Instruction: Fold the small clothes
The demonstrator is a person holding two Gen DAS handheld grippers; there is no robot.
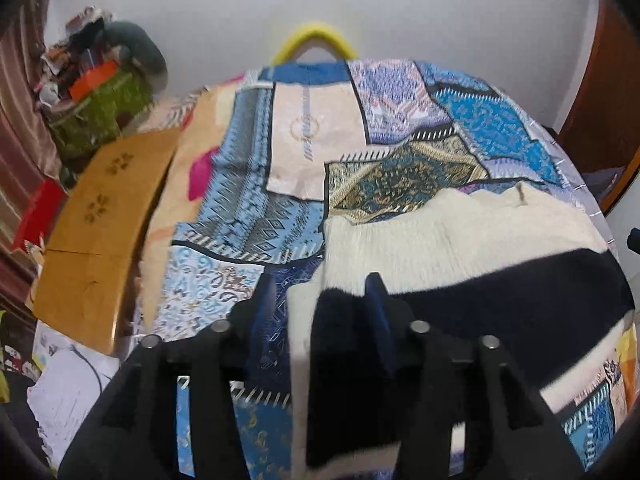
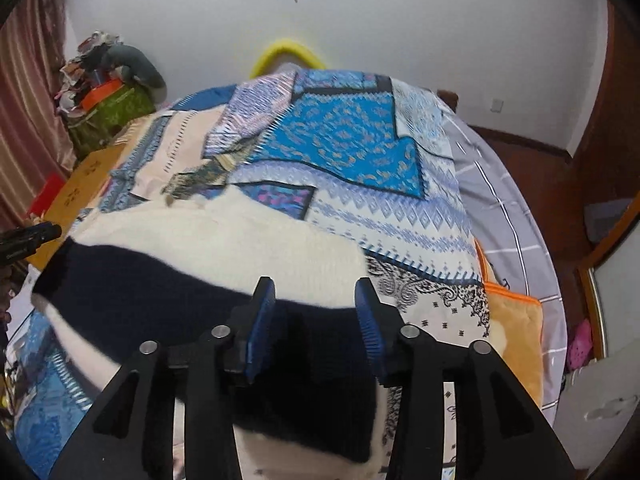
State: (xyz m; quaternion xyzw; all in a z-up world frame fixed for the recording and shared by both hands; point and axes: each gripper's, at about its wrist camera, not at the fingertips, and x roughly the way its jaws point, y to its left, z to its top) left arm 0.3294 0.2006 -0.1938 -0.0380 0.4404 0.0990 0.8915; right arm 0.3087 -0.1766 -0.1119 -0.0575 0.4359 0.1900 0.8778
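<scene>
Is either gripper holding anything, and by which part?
Nothing is held: left gripper and right gripper both stand open over the dark band of the sweater.

Bedroom clutter around a patchwork-covered bed

A blue, cream and teal patchwork bedspread covers the bed; 1 yellow curved padded bar rises behind it against the white wall. A tan wooden board lies left, near a green patterned box piled with oddments. An orange plush cushion sits right.

1. No text, label, brand or number can be read in either view.
2. The cardboard box bears dark printed marks, seemingly symbols, too blurred to read.
</scene>
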